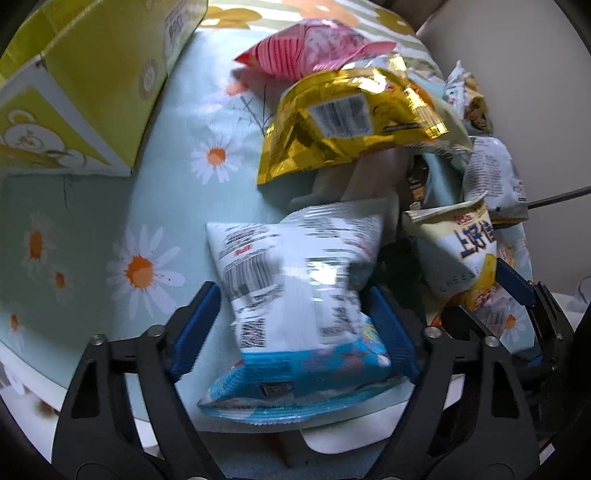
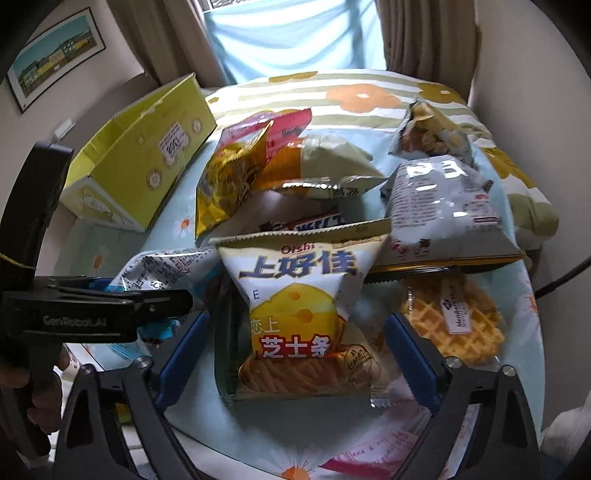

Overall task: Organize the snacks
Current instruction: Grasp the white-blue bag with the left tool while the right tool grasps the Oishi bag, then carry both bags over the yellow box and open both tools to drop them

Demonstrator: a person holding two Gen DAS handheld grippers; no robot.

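The left gripper (image 1: 291, 328) stood over a white-and-blue snack bag (image 1: 295, 295) lying on the daisy-print cloth (image 1: 110, 221). Its blue pads (image 1: 195, 332) flanked the bag on both sides and looked to touch the wrapper, though the blur kept me from telling whether they truly pressed it. The right gripper (image 2: 295, 354) was just to the right of it, its jaws set wide around a cheese-stick bag (image 2: 295, 306), with clear gaps between the pads (image 2: 417, 365) and the packet, so nothing was clamped there.

Farther off lay the rest of the heap: a gold foil bag (image 1: 332, 136), a pink striped bag (image 1: 306, 51) beyond it, a grey-white bag (image 2: 443, 206) to the right and a wrapped waffle (image 2: 458, 325) near the right gripper's right finger. A brown-and-white bar wrapper (image 2: 306, 221) peeked out just behind the cheese-stick bag.

The open yellow-green cardboard box (image 2: 147, 162) stood at the far left on the cloth, well apart from both grippers, and what I could see of its inside held no snack. A framed picture (image 2: 55, 59) hung on the wall behind it, and curtains (image 2: 413, 33) framed the pale blue drape at the far end.
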